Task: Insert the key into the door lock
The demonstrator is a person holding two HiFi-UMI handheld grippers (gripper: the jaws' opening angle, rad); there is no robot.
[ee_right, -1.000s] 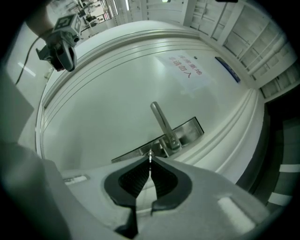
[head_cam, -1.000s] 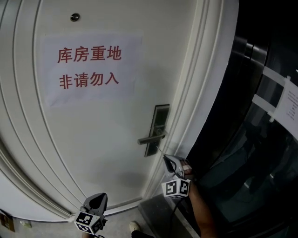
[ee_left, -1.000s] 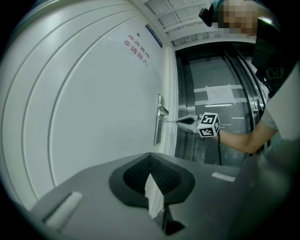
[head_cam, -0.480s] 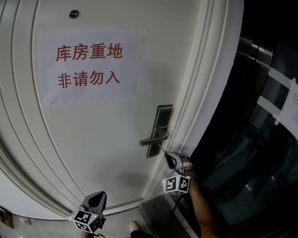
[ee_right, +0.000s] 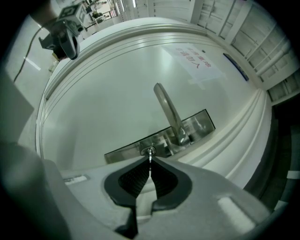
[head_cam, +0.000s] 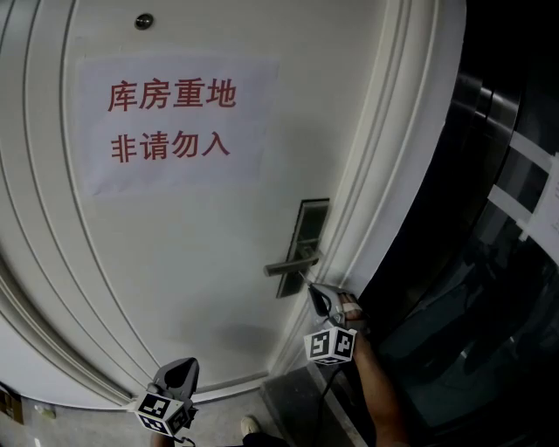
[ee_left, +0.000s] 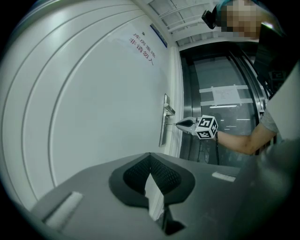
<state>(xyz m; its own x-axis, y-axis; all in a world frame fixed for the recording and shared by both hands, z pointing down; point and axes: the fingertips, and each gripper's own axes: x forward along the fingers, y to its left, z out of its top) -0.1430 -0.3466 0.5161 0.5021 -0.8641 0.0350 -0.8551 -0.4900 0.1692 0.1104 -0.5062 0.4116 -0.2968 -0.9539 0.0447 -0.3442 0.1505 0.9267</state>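
A steel lock plate (head_cam: 307,244) with a lever handle (head_cam: 291,263) sits at the right edge of a white door (head_cam: 175,262). My right gripper (head_cam: 314,292) is shut on a small metal key (ee_right: 150,158) and points at the plate just below the handle. In the right gripper view the key's tip rests at the round keyhole (ee_right: 149,151); how deep it sits I cannot tell. My left gripper (head_cam: 177,374) hangs low at the door's bottom, shut and holding nothing, far from the lock. The left gripper view shows the right gripper (ee_left: 182,124) against the lock plate (ee_left: 162,127).
A paper sign (head_cam: 170,122) with red characters is taped to the door above a small peephole (head_cam: 143,21). A moulded white door frame (head_cam: 393,175) borders the lock on the right, and dark glass panels (head_cam: 498,262) lie beyond it. A shoe (head_cam: 251,426) shows on the floor.
The right gripper with the key has edged slightly closer to the lock plate. The left gripper has stayed where it was.
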